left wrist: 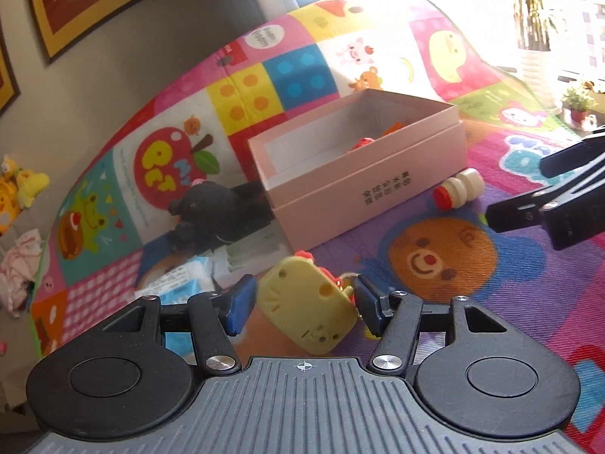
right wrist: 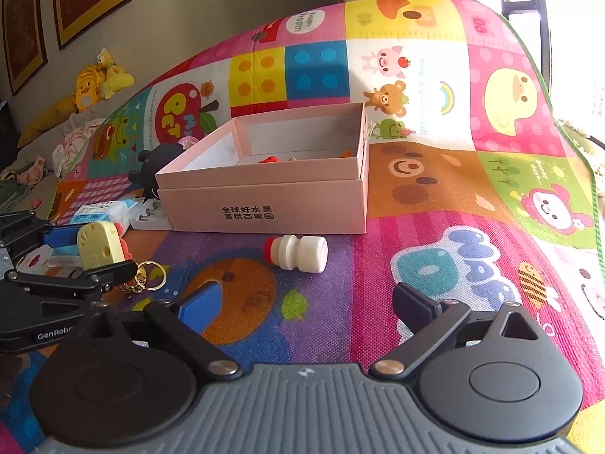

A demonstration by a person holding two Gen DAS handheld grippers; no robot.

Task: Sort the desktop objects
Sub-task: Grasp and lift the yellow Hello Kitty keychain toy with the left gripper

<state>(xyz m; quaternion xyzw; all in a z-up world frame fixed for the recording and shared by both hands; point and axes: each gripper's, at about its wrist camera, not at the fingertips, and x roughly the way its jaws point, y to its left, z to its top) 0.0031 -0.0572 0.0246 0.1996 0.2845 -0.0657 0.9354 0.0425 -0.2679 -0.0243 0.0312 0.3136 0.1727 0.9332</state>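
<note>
Now the left gripper (left wrist: 302,302) has its blue-padded jaws closed on a pale yellow cat-faced keychain toy (left wrist: 306,302), which sits tilted between them with its gold key ring (right wrist: 149,276) dangling to one side, seen from the right wrist. The right gripper (right wrist: 306,302) stands spread wide with nothing between its jaws, low over the colourful cartoon play mat (right wrist: 435,174). Just ahead of it a small white bottle with a red cap (right wrist: 298,253) lies on its side on the mat, close beside the front wall of an open pink cardboard box (right wrist: 264,208). Inside the box a few small red and orange items (right wrist: 270,159) show. Beside the box's far corner sit a black plush toy (left wrist: 215,215) and a tissue pack (left wrist: 181,280).
</note>
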